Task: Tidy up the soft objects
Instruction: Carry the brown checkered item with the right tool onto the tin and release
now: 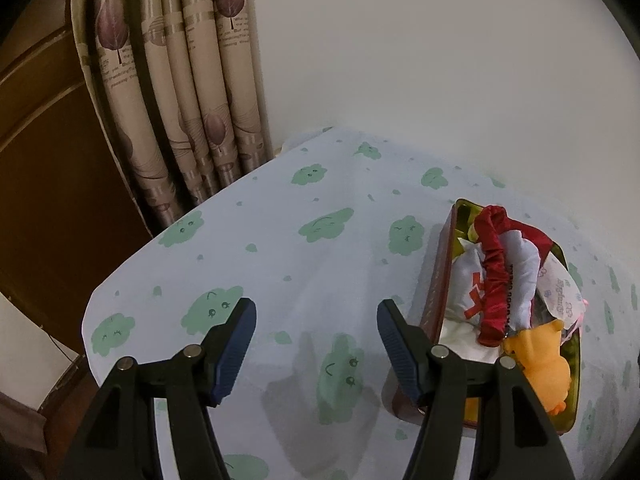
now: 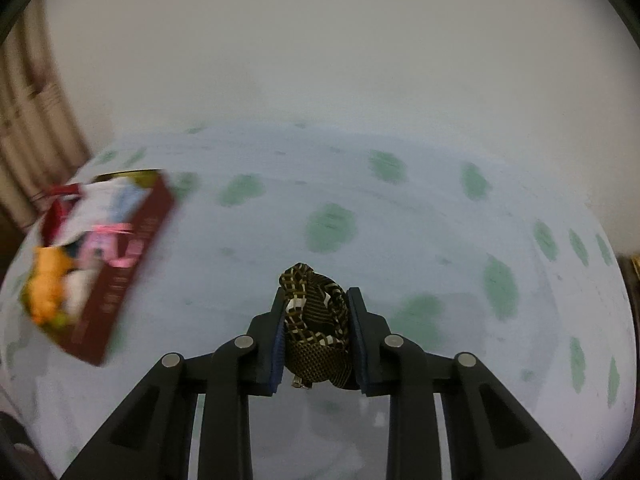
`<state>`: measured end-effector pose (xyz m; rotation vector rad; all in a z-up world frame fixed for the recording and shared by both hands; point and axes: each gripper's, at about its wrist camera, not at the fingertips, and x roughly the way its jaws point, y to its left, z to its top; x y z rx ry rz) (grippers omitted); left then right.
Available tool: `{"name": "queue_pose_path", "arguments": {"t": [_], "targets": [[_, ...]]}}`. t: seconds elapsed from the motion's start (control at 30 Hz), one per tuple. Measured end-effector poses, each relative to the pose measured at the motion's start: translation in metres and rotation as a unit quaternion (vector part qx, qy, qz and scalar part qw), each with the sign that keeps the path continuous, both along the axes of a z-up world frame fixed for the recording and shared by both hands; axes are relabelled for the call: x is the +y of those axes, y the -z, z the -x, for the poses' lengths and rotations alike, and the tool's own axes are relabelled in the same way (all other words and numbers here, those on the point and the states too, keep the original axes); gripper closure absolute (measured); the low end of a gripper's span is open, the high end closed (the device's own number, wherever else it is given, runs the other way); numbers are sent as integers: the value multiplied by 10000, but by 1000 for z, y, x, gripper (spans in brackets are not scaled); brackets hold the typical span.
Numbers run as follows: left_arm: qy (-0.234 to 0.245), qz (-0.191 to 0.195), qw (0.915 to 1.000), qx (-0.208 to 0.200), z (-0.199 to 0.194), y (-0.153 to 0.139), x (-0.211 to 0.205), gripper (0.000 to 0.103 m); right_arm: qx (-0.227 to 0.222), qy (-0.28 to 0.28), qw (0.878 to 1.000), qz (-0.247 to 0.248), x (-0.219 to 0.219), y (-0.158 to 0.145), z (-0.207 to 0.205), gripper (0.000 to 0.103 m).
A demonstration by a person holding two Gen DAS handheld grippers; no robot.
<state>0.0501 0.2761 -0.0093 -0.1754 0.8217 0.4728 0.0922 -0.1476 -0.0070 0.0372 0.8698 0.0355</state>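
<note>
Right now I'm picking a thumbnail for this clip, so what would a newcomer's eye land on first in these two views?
Probably the dark gold-patterned fabric bundle pinched in the right tongs above the cloud-print sheet. Next, the red-sided box to the right of the open, empty left tongs, stuffed with white cloth, a red scrunched band and an orange plush toy at its near end.

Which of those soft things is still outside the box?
The dark gold-patterned fabric piece, pinched in the right tool above the cloth-covered table. The orange plush toy and red scrunchie lie inside the red box.
</note>
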Motion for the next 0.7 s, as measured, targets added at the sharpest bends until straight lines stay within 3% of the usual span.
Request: {"name": "queue_pose_path", "arguments": {"t": [0.37, 0.7], "targets": [[-34, 152, 9999, 62, 5, 4, 6, 38, -220, -1514, 9879, -245, 148, -45, -19, 78], [-82, 119, 9998, 135, 21, 9, 10, 38, -196, -1981, 9799, -126, 239, -45, -51, 78]]}}
